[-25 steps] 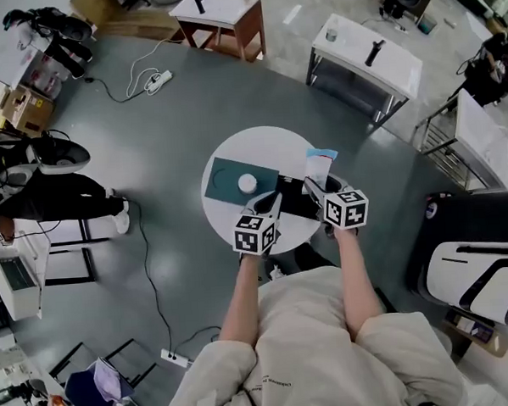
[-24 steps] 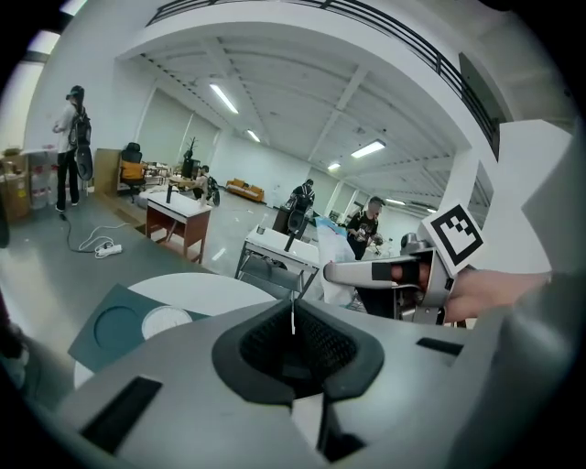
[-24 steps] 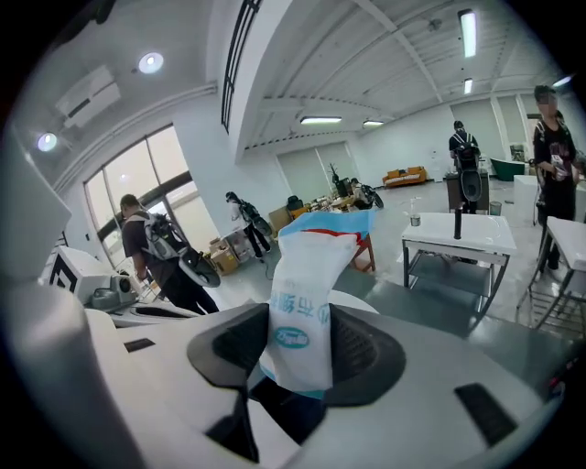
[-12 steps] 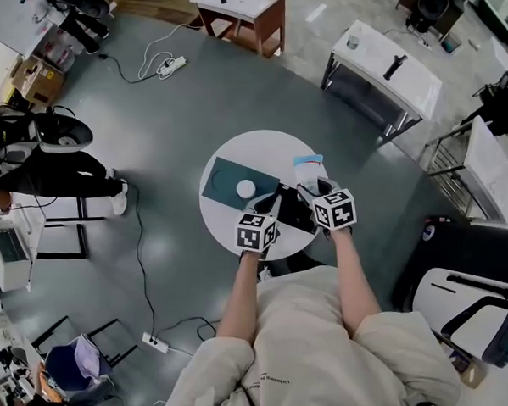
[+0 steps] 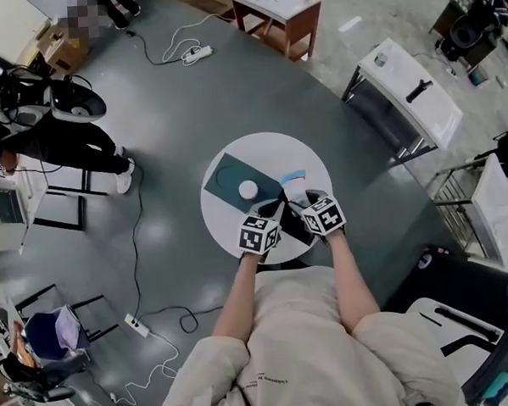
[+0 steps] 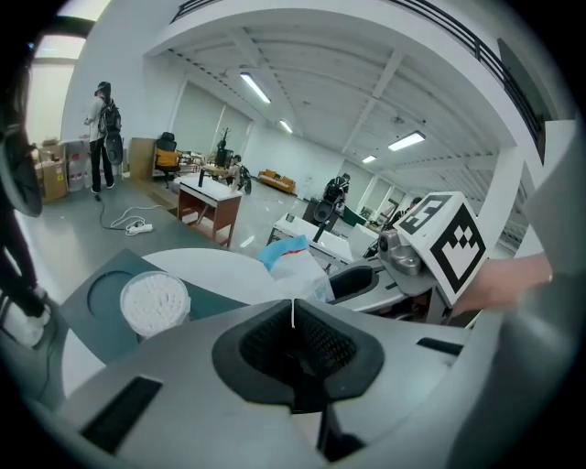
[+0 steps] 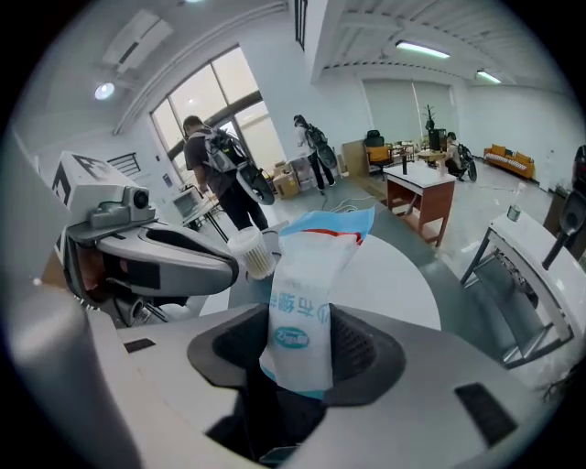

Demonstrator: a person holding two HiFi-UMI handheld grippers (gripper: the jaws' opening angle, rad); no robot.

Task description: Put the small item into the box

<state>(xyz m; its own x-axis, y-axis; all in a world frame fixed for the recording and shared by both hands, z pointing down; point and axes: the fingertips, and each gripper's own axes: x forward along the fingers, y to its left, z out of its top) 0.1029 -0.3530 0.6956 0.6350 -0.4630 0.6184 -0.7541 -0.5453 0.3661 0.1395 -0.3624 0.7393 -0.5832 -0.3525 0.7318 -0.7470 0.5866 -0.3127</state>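
We see the left gripper point(image 5: 274, 207) and the right gripper point(image 5: 299, 202) lower over the round table point(image 5: 235, 156) than a second ago. The right has rolled, tipping its bag point(image 5: 293, 180) leftward, nearer the left.

We see a white power strip point(image 5: 193, 52) on the grey floor point(image 5: 173, 117), a red-legged desk point(image 5: 274, 2) beyond it, a white desk point(image 5: 411, 92) farther right.

Bench point(image 5: 264, 145): far rim bare and open. Tub point(image 5: 248, 189) on mat point(image 5: 223, 176) blocks left; left claw point(image 5: 275, 208), right claw point(image 5: 295, 202) and bag point(image 5: 292, 181) crowd near side.
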